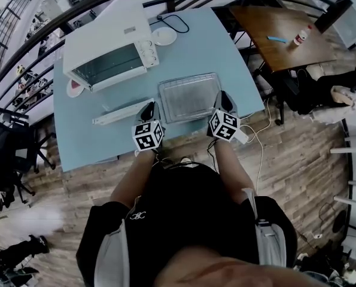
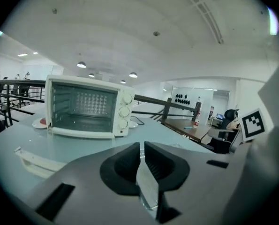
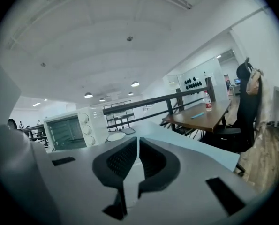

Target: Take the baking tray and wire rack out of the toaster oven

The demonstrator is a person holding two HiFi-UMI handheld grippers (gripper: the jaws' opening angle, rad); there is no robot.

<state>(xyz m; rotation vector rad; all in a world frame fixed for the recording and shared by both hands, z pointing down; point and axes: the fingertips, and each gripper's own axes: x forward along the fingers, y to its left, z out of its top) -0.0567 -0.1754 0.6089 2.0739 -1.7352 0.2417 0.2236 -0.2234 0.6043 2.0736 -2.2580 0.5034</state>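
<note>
Both grippers empty, jaws together, level with each other at frame centre.
Forearms stretched forward; left gripper [image 1: 148, 107] and right gripper [image 1: 224, 97] point up-frame at the lower corners of the tray [image 1: 189, 94] on the table [image 1: 225, 46]; oven [image 1: 109, 52] upper left.

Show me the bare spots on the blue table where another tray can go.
Most room: the table's right side, bordered by the white plate, the baking tray and the right edge. Also the near left corner, before the toaster oven, left of the long white piece. Crowded: the near middle.
</note>
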